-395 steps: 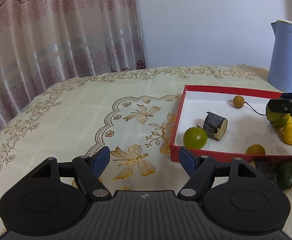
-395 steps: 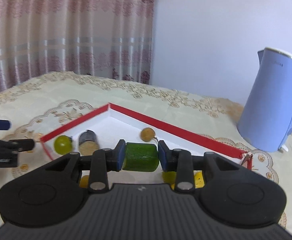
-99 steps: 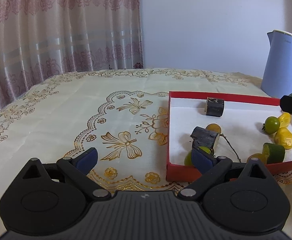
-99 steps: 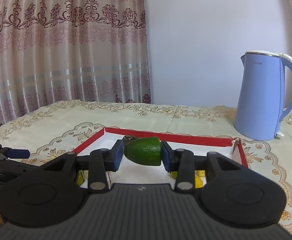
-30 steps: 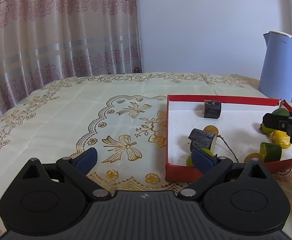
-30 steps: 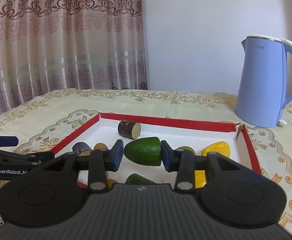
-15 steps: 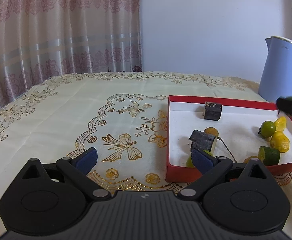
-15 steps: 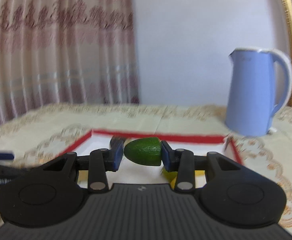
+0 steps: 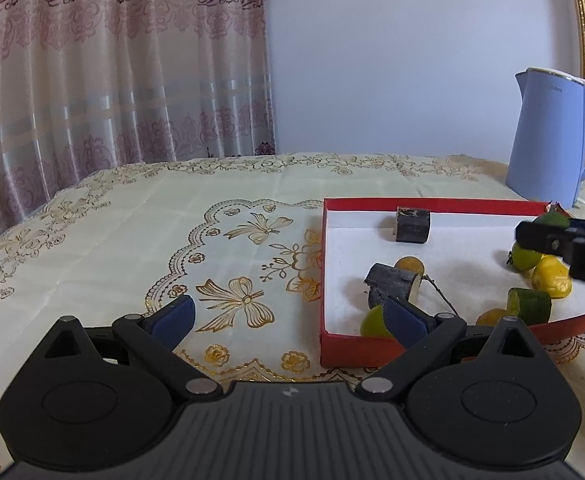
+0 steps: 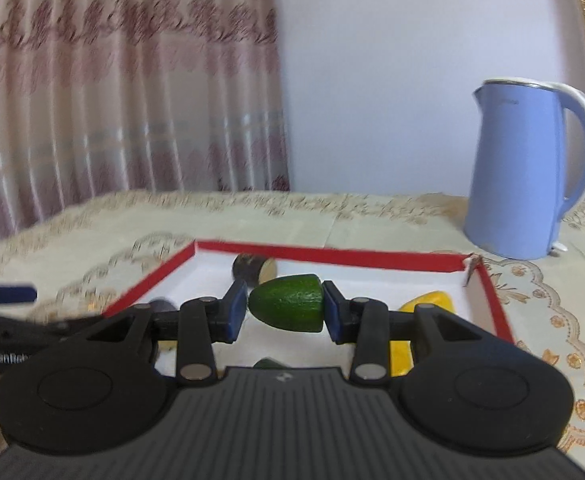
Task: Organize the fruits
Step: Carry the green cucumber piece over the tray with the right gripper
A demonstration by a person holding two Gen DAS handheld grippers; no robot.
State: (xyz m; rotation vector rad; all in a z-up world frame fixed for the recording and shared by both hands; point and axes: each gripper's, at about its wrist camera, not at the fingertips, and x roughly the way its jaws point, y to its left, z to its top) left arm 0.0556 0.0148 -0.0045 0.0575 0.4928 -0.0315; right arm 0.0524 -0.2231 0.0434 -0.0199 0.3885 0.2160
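Note:
A red-rimmed white tray (image 9: 424,203) lies on the tablecloth at the right; it also shows in the right wrist view (image 10: 332,257). In it are two dark cut pieces (image 9: 412,224) (image 9: 390,283), a round green fruit (image 9: 526,257), yellow fruits (image 9: 551,280) and a green cut piece (image 9: 530,306). My right gripper (image 10: 285,310) is shut on a green avocado half (image 10: 288,308) and holds it above the tray's right part. My left gripper (image 9: 288,316) is open and empty, low over the cloth at the tray's near left corner.
A blue electric kettle (image 9: 554,138) stands behind the tray at the right, also in the right wrist view (image 10: 526,172). A patterned curtain (image 9: 112,60) hangs behind the table. The embroidered cloth (image 9: 152,240) stretches to the left of the tray.
My right gripper, still shut on the avocado half, has come back lower over the tray's right side. The left gripper has stayed still and open.

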